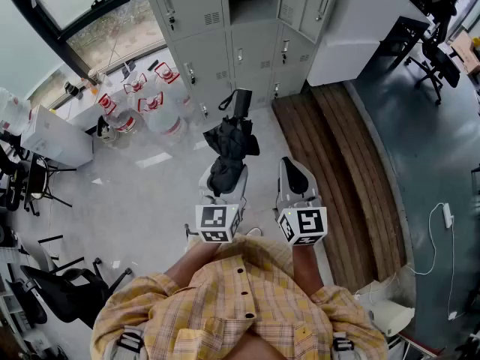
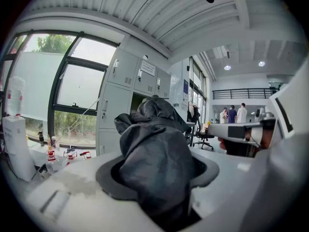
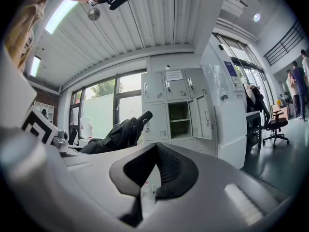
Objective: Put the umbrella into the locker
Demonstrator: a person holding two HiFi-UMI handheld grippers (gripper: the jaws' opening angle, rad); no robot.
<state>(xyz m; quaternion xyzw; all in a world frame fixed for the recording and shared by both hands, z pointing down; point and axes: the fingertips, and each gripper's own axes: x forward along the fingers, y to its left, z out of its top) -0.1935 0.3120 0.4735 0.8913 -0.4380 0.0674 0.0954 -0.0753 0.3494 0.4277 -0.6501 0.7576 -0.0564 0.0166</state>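
Since our left hand-held gripper clamps the umbrella mid-air, well short of the open locker, we should feed it in level, endwise; right hand-held gripper closed, empty

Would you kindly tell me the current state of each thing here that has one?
umbrella: folded, held off the floor.
left gripper: shut on the umbrella.
right gripper: jaw tips together, empty.
locker compartment: door swung open.
other locker doors: closed.
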